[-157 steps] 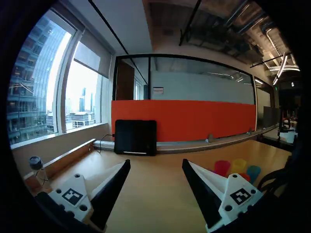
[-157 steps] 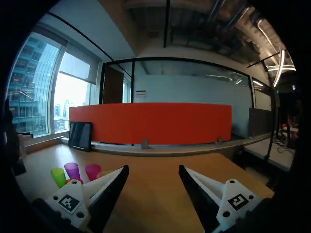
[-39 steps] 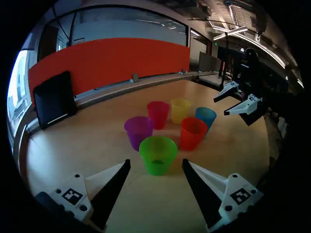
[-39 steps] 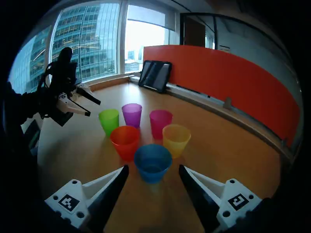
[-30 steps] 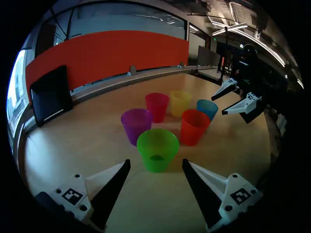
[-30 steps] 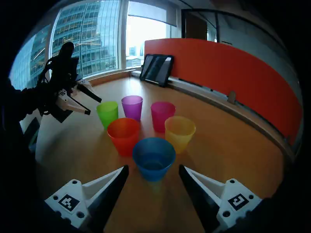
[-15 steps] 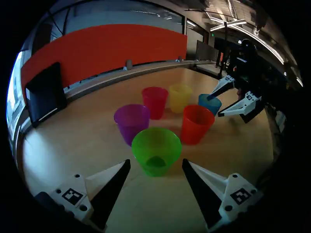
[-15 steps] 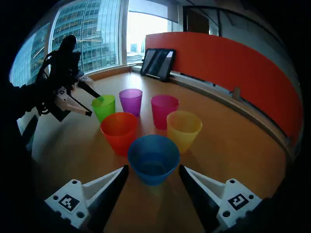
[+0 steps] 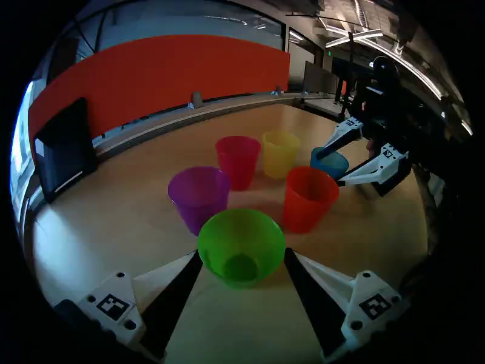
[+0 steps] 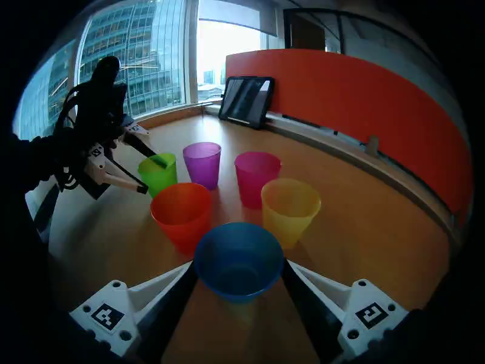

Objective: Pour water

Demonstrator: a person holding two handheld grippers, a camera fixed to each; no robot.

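The left gripper [image 9: 241, 253] held its jaws wide around the green cup [image 9: 241, 239] on the table [image 9: 121, 212]. The right gripper [image 10: 238, 264], equally wide, flanked the blue cup [image 10: 238, 255]. Between them stood the orange cup [image 9: 309, 197], purple cup [image 9: 199, 197], pink cup [image 9: 237, 159] and yellow cup [image 9: 280, 151]. The right gripper view showed windows [image 10: 139, 60] far left.
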